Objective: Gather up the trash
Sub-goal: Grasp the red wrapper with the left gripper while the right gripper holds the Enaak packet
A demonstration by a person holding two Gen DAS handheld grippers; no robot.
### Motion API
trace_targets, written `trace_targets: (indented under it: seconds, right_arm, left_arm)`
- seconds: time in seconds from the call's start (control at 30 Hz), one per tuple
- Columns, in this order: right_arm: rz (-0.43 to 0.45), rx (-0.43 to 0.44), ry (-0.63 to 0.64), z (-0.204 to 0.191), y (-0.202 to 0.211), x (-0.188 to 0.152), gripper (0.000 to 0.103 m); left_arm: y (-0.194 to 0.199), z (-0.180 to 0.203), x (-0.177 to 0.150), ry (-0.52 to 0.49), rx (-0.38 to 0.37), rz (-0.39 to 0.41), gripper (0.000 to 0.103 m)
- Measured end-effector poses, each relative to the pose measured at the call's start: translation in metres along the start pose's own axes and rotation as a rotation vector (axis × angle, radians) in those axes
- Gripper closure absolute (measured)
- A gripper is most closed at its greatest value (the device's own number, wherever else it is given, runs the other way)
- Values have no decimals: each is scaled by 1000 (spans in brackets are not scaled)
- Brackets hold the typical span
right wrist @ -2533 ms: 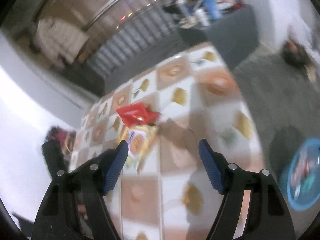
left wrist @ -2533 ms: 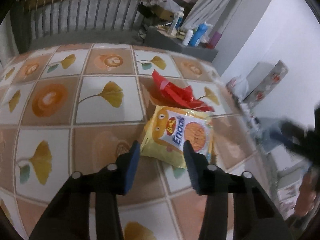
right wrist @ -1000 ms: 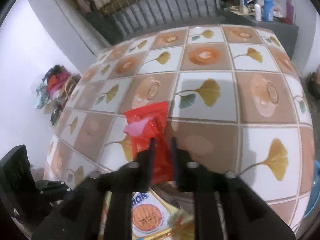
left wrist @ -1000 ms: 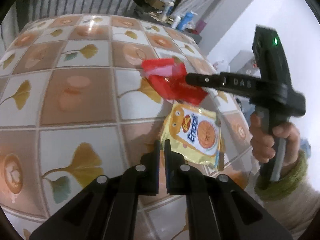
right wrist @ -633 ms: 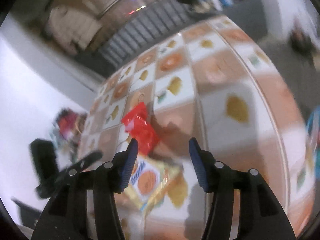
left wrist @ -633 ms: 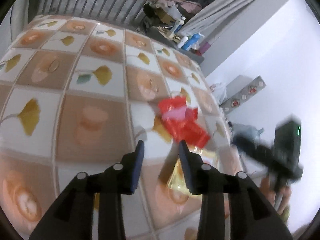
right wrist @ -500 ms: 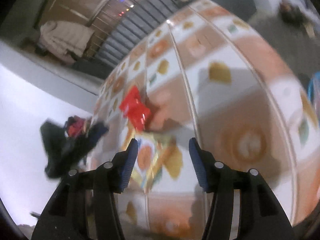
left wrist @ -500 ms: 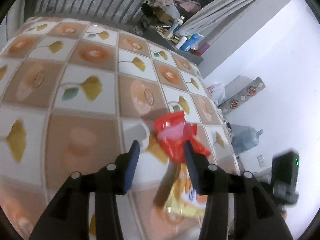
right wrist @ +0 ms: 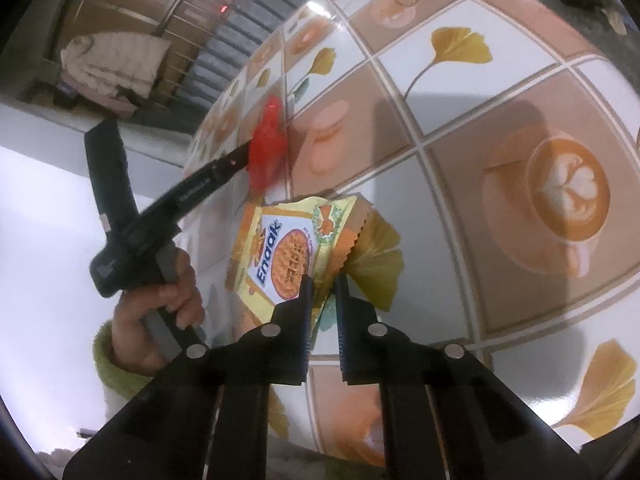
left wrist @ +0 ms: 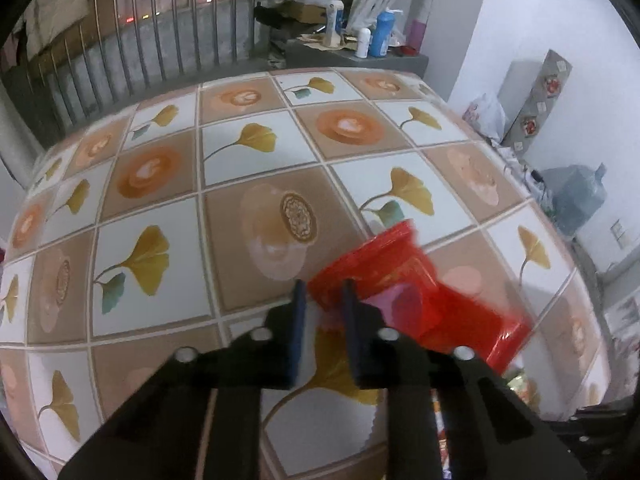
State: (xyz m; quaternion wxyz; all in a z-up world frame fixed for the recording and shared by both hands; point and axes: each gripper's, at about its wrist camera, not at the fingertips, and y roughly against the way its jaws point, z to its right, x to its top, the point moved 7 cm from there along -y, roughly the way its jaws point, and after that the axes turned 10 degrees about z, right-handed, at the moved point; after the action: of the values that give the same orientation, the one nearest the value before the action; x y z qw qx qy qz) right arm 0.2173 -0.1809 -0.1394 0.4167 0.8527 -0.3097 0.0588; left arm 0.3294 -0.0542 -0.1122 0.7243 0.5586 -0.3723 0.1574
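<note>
Fingers (left wrist: 298, 320) of the left gripper (left wrist: 322, 300) are closing on the near-left corner of the red wrapper (left wrist: 420, 296); that corner sits between the two blue pads with a narrow gap remaining, and whether the pads press it cannot be told (motion blur). Fingers (right wrist: 306, 308) of the right gripper (right wrist: 322, 292) are likewise closing, with the near edge of the yellow snack packet (right wrist: 288, 248) between them; contact appears made on the left pad.

Layout, largest item first:

- Bench (left wrist: 160, 184): covered with a tiled cloth showing ginkgo leaves and coffee cups. It carries both pieces of trash.
- Yellow snack packet: lies flat, printed face up, just ahead of the right fingers. Its serrated end overlaps a leaf print.
- Red wrapper: crumpled, with a pink patch showing. It extends right of the left fingers; in the right wrist view it (right wrist: 268, 148) lies beyond the packet, at the tip of the left gripper.
- Person's left hand (right wrist: 160, 304) (green cuff) grips the tool handle.
</note>
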Motion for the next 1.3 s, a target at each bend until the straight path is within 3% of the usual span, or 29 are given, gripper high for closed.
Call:
trace_targets:
  seconds: [0.07, 0.3, 0.57, 0.7, 0.73, 0.77, 0.87, 1.07, 1.2, 1.3]
  right_arm:
    - [11, 0, 3, 3, 4, 1, 96]
    - [136, -85, -30, 33, 35, 28, 97]
    - [200, -126, -85, 53, 53, 36, 98]
    - [203, -132, -96, 58, 53, 35, 98]
    - [203, -131, -100, 58, 51, 33, 97]
    - [202, -130, -105, 58, 49, 34, 97]
    - [199, -127, -113, 63, 54, 31, 97]
    - [197, -124, -117, 70, 62, 27, 97]
    - [197, -118, -124, 72, 65, 26, 97]
    - [196, -114, -130, 75, 66, 25, 97]
  left_arm:
    - [3, -4, -4, -1, 13, 5, 102]
    - [24, -11, -24, 10, 18, 13, 103]
    - [68, -8, -61, 140, -109, -6, 103]
    - [89, 8, -63, 120, -190, 43, 103]
    - [93, 15, -61, 93, -208, 58, 102]
    - [95, 25, -60, 41, -220, 69, 94]
    - [94, 45, -59, -67, -200, 80, 59]
    - [73, 83, -60, -310, -128, 111, 53]
    - [51, 79, -59, -314, -87, 65, 53]
    - [43, 70, -53, -248, -94, 46, 53]
